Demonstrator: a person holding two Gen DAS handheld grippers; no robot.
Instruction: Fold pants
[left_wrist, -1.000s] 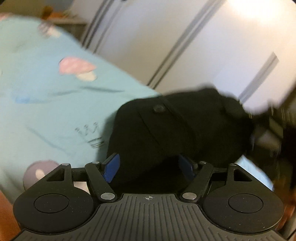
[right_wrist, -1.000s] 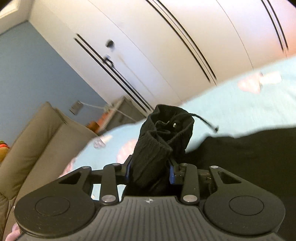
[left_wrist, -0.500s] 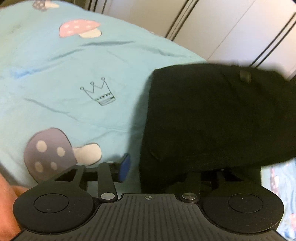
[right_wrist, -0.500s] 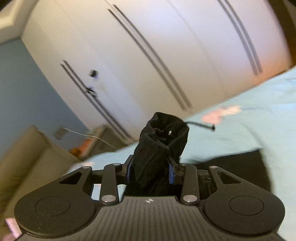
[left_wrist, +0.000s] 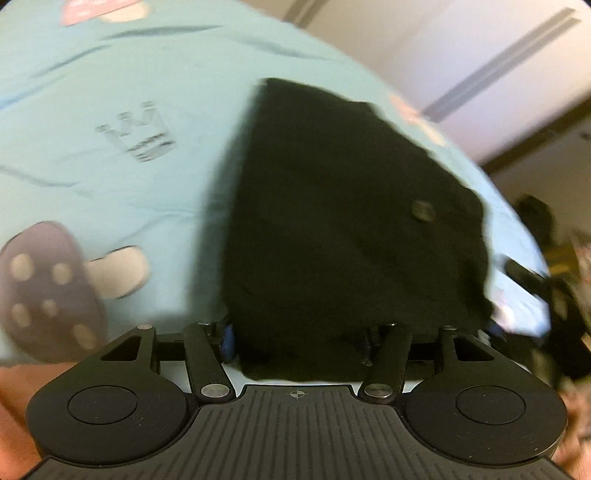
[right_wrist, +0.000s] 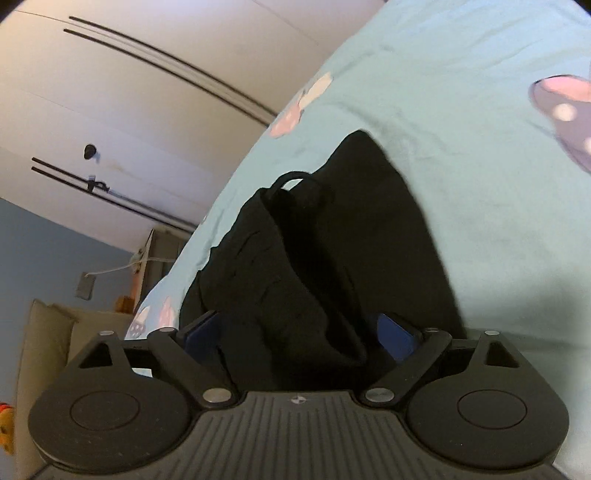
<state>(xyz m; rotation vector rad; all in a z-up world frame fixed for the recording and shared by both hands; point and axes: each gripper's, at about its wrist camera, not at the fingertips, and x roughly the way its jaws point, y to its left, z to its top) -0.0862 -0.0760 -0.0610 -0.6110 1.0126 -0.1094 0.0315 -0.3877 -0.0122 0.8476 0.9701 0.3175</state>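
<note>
Black pants (left_wrist: 332, 221) lie folded on the light blue bedsheet (left_wrist: 129, 74), a round button (left_wrist: 423, 210) showing at their right. My left gripper (left_wrist: 295, 339) sits at their near edge with its jaws opening. Its left blue pad (left_wrist: 226, 339) stands just clear of the cloth, which covers the right finger. In the right wrist view the bunched waistband end of the pants (right_wrist: 295, 277), with a drawstring loop (right_wrist: 291, 177), rests on the sheet (right_wrist: 480, 147). My right gripper (right_wrist: 299, 325) is opening wide around it, both blue pads off the cloth.
White wardrobe doors (right_wrist: 147, 92) stand beyond the bed, and a beige sofa (right_wrist: 48, 332) shows at the lower left. The sheet carries mushroom and crown prints. A hand (left_wrist: 14, 424) shows at the left gripper's lower left. Dark clutter (left_wrist: 554, 288) lies past the bed's right edge.
The right gripper came down to the bed and let go of the bunched cloth, its jaws now wide. The left gripper tilted down onto the pants and its jaws widened over the last half second.
</note>
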